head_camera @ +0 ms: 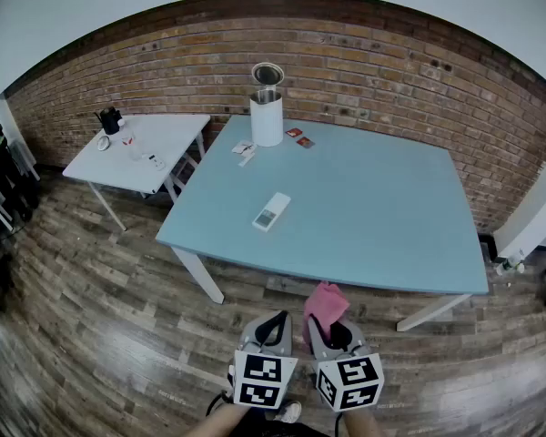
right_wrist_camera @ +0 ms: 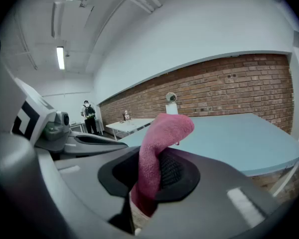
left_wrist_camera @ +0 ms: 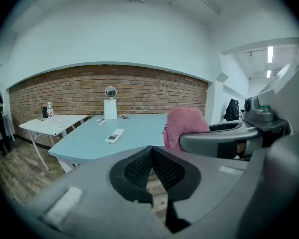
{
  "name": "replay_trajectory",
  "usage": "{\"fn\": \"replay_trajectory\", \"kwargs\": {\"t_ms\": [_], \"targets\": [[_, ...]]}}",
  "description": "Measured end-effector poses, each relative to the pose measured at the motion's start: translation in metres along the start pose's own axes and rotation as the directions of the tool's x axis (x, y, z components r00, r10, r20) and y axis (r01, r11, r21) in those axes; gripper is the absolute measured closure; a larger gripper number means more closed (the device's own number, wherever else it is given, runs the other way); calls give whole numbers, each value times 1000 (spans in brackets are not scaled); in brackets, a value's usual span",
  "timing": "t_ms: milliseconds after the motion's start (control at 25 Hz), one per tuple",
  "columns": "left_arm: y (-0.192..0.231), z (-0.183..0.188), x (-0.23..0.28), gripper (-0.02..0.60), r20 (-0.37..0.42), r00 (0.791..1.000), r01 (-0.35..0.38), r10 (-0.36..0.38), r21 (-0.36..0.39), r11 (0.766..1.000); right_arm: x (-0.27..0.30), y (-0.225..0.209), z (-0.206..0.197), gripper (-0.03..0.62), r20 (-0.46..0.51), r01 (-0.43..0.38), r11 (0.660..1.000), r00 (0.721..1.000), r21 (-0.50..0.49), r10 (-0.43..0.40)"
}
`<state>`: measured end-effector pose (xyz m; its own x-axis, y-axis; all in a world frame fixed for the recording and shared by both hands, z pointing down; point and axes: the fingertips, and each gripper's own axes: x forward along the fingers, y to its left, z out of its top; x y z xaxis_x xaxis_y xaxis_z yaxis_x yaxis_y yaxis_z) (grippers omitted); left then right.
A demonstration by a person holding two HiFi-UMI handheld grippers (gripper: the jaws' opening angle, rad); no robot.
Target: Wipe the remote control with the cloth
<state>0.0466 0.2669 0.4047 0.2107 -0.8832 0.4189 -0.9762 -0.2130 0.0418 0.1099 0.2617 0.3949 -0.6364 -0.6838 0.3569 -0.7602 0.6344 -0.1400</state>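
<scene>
L gripper (left_wrist_camera: 152, 156): jaws pressed tight together, nothing btwn them. R gripper (right_wrist_camera: 148, 171): jaws pinch the pink cloth (right_wrist_camera: 162, 133), which sticks up and flops over at the top. Both grippers are side by side, low over the wood floor (head_camera: 118, 317), just in front of the blue table (head_camera: 391, 217). The white remote control (head_camera: 271, 211) lies flat on the table, toward its front left part, well apart from the cloth. A white jug (head_camera: 267, 116) stands at the far edge by the brick wall (head_camera: 391, 71).

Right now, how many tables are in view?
2: the blue table ahead with the remote control on it, and a smaller white table at its left.
</scene>
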Motion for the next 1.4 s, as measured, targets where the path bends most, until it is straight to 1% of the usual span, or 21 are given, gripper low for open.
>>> {"fn": "replay_trajectory", "kwargs": {"t_ms": [400, 720, 1040, 1400], "targets": [[-10, 0, 5, 578, 0, 1000, -2, 2, -7, 1000, -5, -8, -2, 517, 9, -12, 1000, 1000, 2, 12], [0, 1, 27, 577, -2, 1000, -3, 3, -11, 1000, 13, -20, -3, 517, -1, -10, 1000, 1000, 8, 10], [27, 7, 77, 577, -21, 999, 32, -33, -19, 999, 61, -36, 5, 517, -21, -7, 1000, 1000, 1, 7], [78, 26, 141, 577, -37, 996, 75, -76, -11, 997, 137, -55, 23, 517, -72, 15, 1000, 997, 10, -14]]}}
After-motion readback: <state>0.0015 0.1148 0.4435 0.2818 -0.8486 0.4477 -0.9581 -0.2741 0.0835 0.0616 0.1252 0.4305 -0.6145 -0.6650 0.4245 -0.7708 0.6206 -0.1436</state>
